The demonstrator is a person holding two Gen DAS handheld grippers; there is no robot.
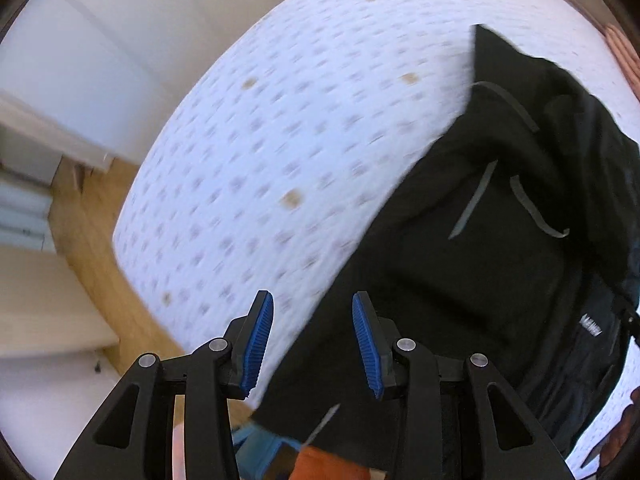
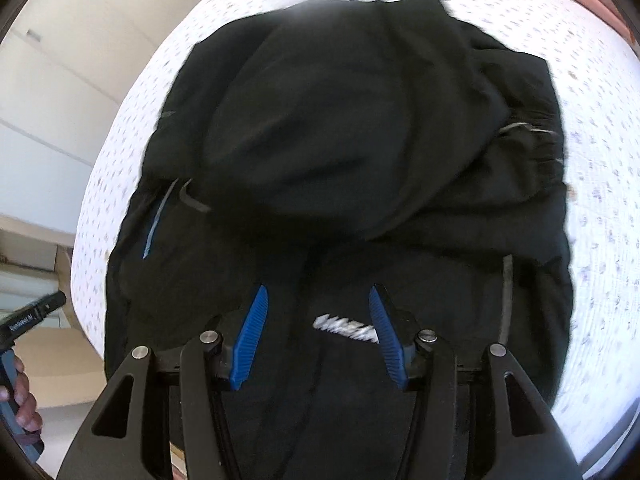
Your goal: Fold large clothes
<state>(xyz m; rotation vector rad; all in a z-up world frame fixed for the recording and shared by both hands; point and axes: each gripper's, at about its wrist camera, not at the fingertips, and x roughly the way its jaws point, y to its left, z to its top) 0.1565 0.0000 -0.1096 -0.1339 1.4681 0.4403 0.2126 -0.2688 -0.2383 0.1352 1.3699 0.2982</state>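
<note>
While both cameras look nearly straight down, the black fabric garment with grey drawcords [image 2: 340,152] lies bunched on the white bed sheet with a small lilac print [image 1: 280,140], partly folded over itself, one big rounded fold on top.

Right gripper [image 2: 318,336]: blue ribbed pads [image 2: 250,340] apart at a moderate gap, nothing between them. It hangs above the near part of the garment, over a white printed logo [image 2: 344,330]. No cloth pinched, pads clear of the fabric as far as I can tell.

Left gripper [image 1: 312,344]: blue pads [image 1: 258,340] at a slightly narrower gap, also empty. It sits over the garment's left edge; one finger is over bare sheet, the other over black cloth. Frame is motion-blurred.

Garment details: grey drawcords [image 1: 472,204] loose on top in the left view, a grey cord [image 2: 507,300] running down the right side in the right view. Waistband or hem: cannot tell.

Containers: none clearly readable. Under the left gripper, at the frame bottom, an orange and blue shape [image 1: 320,462] is too blurred to identify.

Surroundings: wooden floor [image 1: 92,240] beside the bed, white cabinet fronts [image 1: 60,60] beyond. In the right view's lower left corner, a hand [image 2: 22,404] grips a dark handle.
</note>
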